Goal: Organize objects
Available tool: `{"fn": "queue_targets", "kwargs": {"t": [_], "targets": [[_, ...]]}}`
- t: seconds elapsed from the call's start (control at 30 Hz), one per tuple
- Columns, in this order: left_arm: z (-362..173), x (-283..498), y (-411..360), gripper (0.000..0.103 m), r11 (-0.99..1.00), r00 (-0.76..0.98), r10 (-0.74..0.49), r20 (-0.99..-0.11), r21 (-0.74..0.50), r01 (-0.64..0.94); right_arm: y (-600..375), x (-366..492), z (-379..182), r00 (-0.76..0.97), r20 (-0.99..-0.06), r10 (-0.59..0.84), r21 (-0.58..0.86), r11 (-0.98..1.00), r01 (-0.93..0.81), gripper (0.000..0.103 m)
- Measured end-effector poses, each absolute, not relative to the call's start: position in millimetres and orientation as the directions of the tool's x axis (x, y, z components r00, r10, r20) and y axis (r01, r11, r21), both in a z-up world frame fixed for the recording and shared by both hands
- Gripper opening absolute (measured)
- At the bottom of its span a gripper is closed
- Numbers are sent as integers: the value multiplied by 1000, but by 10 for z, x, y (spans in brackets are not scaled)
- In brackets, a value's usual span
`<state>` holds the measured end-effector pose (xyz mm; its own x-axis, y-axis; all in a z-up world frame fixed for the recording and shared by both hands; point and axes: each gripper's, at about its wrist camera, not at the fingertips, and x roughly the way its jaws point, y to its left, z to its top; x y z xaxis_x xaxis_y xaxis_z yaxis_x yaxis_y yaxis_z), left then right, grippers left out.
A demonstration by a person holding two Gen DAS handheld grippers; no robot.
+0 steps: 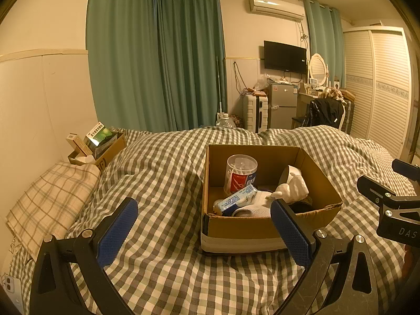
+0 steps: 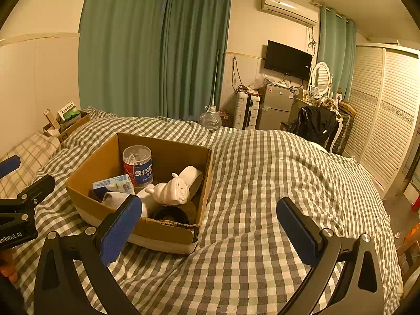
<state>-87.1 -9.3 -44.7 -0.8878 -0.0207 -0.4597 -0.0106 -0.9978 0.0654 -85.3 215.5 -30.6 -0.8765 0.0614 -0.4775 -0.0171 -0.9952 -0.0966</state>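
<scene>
An open cardboard box (image 1: 323,181) (image 2: 86,173) sits on the checked bed cover. Inside stand a clear tub of floss picks (image 1: 240,173) (image 2: 137,164), a blue-white packet (image 1: 237,200) (image 2: 113,185), a rolled white towel (image 1: 292,187) (image 2: 173,190), a white roll (image 2: 193,177) and a dark round object (image 2: 170,214). My left gripper (image 1: 204,228) is open and empty, just in front of the box's left near corner. My right gripper (image 2: 210,225) is open and empty, at the box's right near corner.
A smaller cardboard box (image 1: 110,149) (image 2: 73,124) with medicine cartons sits by the headboard near a plaid pillow (image 1: 52,199). The bed cover (image 2: 275,183) spreads right. Beyond the bed are curtains, a fridge (image 1: 283,105), a chair with black clothing and a wardrobe.
</scene>
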Motion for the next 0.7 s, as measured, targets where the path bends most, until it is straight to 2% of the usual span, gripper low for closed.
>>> {"fn": "queue_targets", "kwargs": {"t": [0.7], "targets": [[-453,-895,-138,103,-998,-884,-28,-467,70,-6,2165,-837,-374,-873,-484,59,-96,-995,-14,103]]}}
